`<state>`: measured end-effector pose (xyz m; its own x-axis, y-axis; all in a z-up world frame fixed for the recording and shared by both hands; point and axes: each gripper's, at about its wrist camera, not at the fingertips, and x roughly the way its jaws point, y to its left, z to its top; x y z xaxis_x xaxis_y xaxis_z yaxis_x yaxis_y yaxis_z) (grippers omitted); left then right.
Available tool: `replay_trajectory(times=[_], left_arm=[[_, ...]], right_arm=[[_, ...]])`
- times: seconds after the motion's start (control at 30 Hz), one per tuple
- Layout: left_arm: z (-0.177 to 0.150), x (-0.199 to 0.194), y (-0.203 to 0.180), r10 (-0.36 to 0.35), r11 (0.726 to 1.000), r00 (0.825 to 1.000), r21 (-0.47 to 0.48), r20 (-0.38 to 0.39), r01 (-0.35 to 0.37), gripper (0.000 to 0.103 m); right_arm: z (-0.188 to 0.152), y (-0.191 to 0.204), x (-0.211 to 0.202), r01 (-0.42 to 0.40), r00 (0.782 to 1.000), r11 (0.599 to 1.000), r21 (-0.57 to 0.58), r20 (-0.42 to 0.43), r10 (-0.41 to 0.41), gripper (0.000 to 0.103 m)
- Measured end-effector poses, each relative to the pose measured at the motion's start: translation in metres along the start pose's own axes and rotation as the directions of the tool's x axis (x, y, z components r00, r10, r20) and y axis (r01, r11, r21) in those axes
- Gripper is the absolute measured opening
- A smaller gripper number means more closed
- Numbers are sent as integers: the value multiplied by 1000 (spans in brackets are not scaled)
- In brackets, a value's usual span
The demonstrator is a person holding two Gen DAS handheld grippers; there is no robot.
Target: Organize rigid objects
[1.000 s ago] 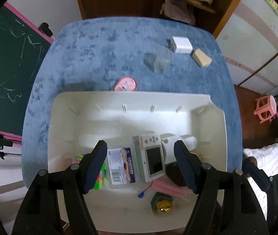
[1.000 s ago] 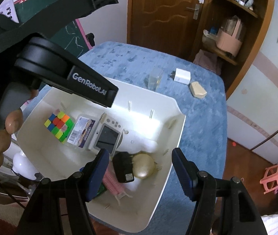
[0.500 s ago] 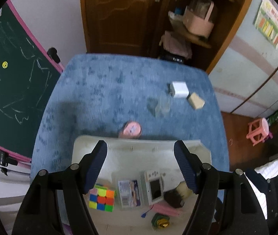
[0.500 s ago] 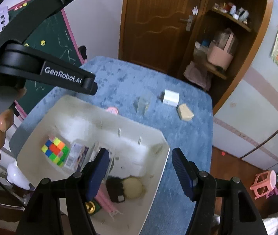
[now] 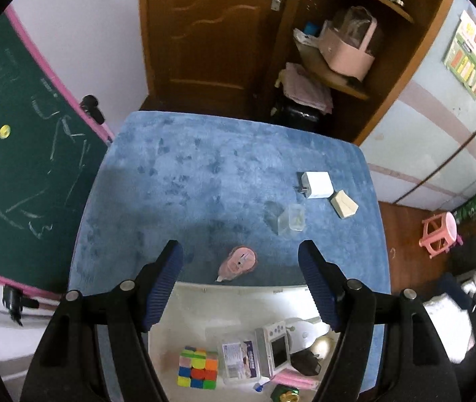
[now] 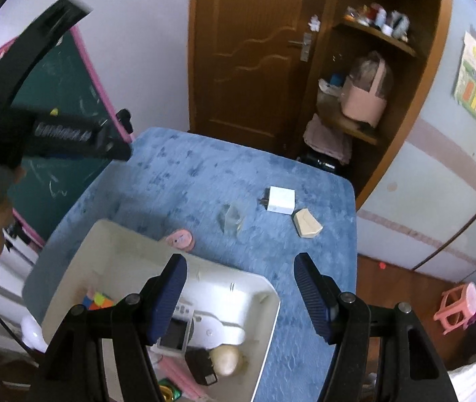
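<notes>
A white bin (image 5: 238, 296) (image 6: 264, 305) sits at the near end of the blue table. In it lie a colour cube (image 5: 197, 370), a small printed box (image 5: 239, 361), a little camera (image 5: 276, 346) (image 6: 174, 333), a black charger (image 6: 201, 366) and a round beige thing (image 6: 226, 358). On the cloth beyond lie a pink tape dispenser (image 5: 239, 263) (image 6: 181, 239), a clear cup (image 5: 290, 221) (image 6: 233, 219), a white plug adapter (image 5: 316, 184) (image 6: 280, 199) and a beige block (image 5: 343, 202) (image 6: 306, 224). My left gripper (image 5: 240, 254) and right gripper (image 6: 239, 268) are open and empty, high above the bin.
A green chalkboard (image 5: 13, 154) stands left of the table. A wooden door (image 5: 204, 33) and shelves (image 5: 338, 50) are behind it. A pink stool (image 5: 439, 234) is on the floor at right. The left hand-held gripper body (image 6: 53, 127) shows at the left of the right wrist view.
Both grippers have risen and pulled back from the bin, so more of the table and room shows. Both stay open and empty. The things in the bin have not moved.
</notes>
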<state>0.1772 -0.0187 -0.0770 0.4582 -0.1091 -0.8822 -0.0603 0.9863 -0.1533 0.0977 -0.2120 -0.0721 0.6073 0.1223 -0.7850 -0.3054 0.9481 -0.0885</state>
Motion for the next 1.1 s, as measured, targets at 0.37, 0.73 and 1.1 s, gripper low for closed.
replay_trajectory(times=[0.37,0.73,1.1], left_arm=[[44,37,-26,-36,995,998,95,-59,41,75],[59,141,-77,35,981,973,194,-229,10,75],[44,224,-97,84,981,933,193,-350,-15,75]], right_arm=[[61,-84,42,86,994,985,151,-73,-75,67],[90,-132,150,81,979,973,214,-201,-38,67],[60,-163,277,62,909,941,332,-407,84,67]])
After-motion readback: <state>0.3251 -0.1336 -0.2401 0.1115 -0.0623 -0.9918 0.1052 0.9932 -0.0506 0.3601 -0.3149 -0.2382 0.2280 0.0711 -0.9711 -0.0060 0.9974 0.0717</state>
